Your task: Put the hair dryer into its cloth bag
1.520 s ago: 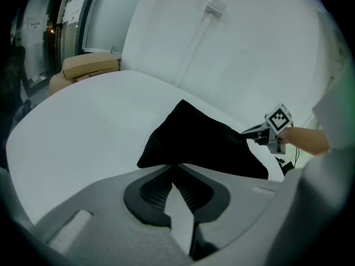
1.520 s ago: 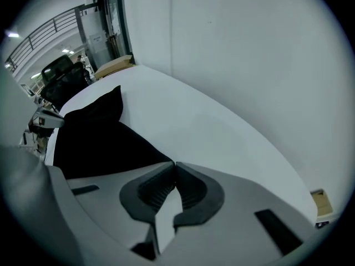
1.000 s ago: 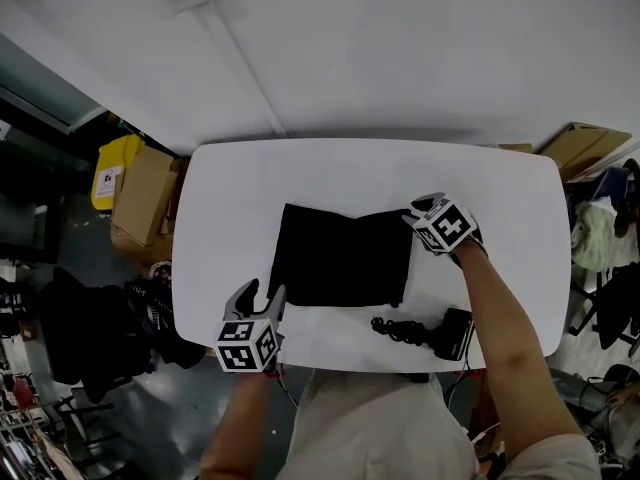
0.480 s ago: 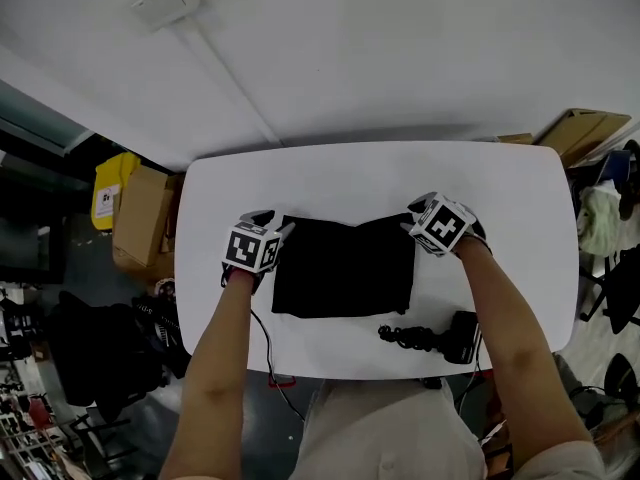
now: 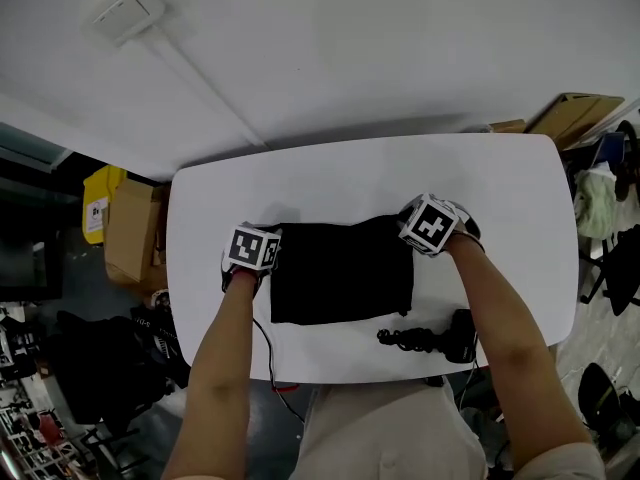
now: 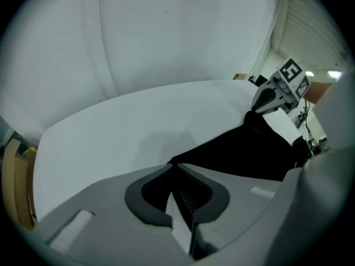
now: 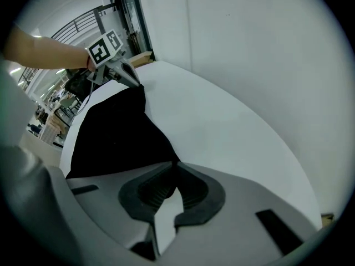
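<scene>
- Left gripper [image 5: 268, 232], jaws just closing, pinches the cloth bag's [image 5: 340, 273] upper-left corner.
- Right gripper [image 5: 406, 214], likewise closing, pinches its upper-right corner.
- Hair dryer [image 5: 455, 336] lies lower right, just below the cloth bag.

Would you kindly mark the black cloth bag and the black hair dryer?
black cloth bag [image 5: 345, 273]: head view, middle of the fabric.
black hair dryer [image 5: 459, 335]: head view, its body.

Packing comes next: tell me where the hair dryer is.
Head view: the hair dryer lies at the table's near right edge, beside the cloth bag's near-right corner.
</scene>
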